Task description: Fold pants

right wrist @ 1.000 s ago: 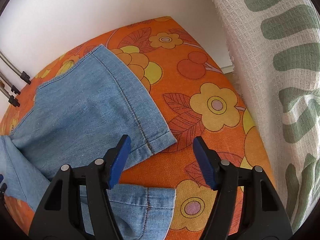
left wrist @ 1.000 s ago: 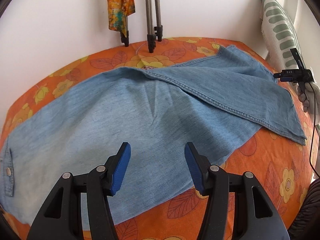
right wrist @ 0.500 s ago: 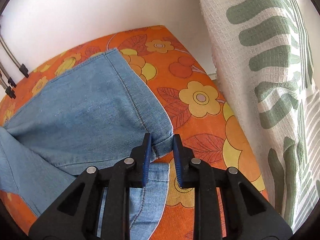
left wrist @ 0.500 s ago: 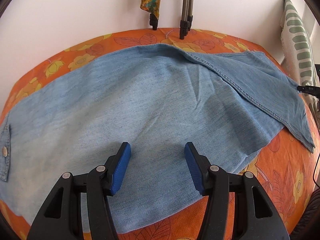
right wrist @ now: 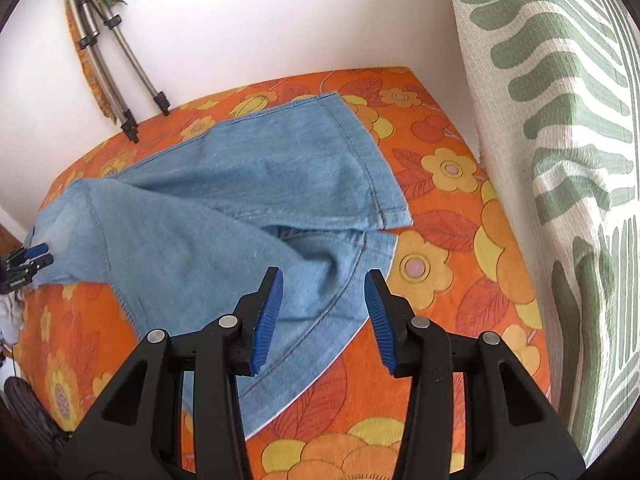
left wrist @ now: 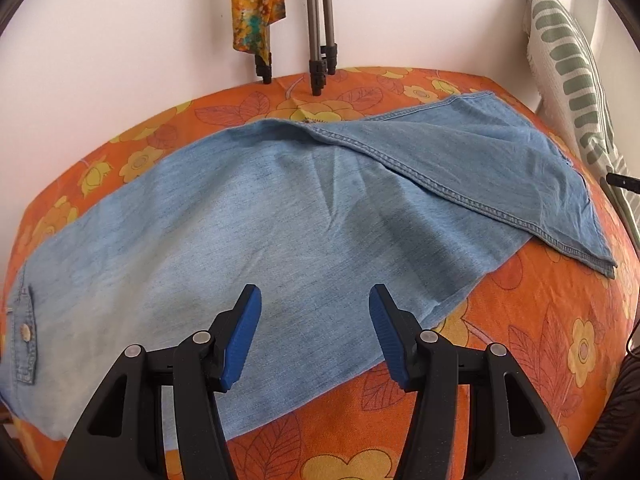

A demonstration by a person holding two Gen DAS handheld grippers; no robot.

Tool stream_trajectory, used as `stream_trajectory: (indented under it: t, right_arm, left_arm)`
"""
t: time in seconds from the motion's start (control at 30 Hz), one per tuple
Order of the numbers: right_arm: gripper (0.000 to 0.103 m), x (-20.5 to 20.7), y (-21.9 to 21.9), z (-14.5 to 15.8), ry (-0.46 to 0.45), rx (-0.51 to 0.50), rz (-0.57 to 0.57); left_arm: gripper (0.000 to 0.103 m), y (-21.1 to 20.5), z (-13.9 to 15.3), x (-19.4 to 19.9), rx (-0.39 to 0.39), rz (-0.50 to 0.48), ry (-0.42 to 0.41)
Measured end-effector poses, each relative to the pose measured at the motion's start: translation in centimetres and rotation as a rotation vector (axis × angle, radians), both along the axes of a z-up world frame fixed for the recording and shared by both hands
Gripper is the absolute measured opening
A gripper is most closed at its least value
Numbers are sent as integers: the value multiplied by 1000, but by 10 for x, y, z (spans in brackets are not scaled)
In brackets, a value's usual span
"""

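Note:
Light blue denim pants [left wrist: 280,220] lie spread across an orange flowered bedspread [left wrist: 520,340], waist end with a button [left wrist: 26,333] at the left, one leg crossed over the other at the right. My left gripper [left wrist: 315,300] hovers open over the wide thigh area, nothing between its blue pads. In the right wrist view the two leg ends [right wrist: 240,208] overlap, the upper hem [right wrist: 396,216] lying over bunched cloth. My right gripper [right wrist: 324,280] hangs above the lower leg's hem, its jaws opening, the pads off the denim. The left gripper [right wrist: 38,256] shows at that view's far left edge.
A white wall borders the bed at the back. Tripod legs [left wrist: 320,40] and a hanging orange patterned cloth [left wrist: 256,0] stand against it. A white and green pillow [right wrist: 560,160] stands upright along the right side of the bed.
The right gripper narrowed around the upper leg's hem corner, then widened and drew back and up; the cloth under that hem is now bunched. The left view swung aside and returned.

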State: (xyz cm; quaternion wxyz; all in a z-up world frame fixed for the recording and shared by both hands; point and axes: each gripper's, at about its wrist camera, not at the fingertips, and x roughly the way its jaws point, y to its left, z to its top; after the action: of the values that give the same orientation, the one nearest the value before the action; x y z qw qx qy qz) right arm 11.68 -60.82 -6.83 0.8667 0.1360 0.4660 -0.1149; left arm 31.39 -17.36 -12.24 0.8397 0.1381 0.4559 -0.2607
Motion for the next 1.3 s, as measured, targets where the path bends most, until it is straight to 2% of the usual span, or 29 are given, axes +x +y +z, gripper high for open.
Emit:
stream_trajectory:
  t: [0.2,0.4,0.53,0.6,0.7,0.87,0.93,0.97,1.13,1.3]
  right_arm:
    - [44,-36,64,-3,46,9,237]
    - [45,-33,128,-35,185,-144,427]
    - [47,-30,141,-48,224,-210,458]
    - [55,-27,144,-51,234,-227,470]
    - [56,-25,149,-55,245,-270,490]
    - [56,-17,144,-54,257,-256,482]
    - [40,-15,140,-54,259,-233,465]
    - [23,-14,139,-54,261,-228,459]
    - [14,-8,138,-44,244,-296,439]
    - [12,11,119,7,121,-402,356]
  left_arm:
    - [55,-17,1,-7,-25,-34,35]
    - [55,-28,-12,-11,-28,-29,57]
    - [55,-29,-16,-10,-35,-23,57]
    - [55,-27,-19,-8,-34,-18,67]
    - [55,-24,-25,-5,-33,-9,87]
    - [55,-24,-26,-6,-24,-25,77]
    - [55,-24,-26,-6,-22,-30,78]
    - [55,-24,-26,-6,-21,-34,77]
    - [56,-25,-26,-6,-10,-43,70]
    - [57,-24,-26,-3,-17,-60,78]
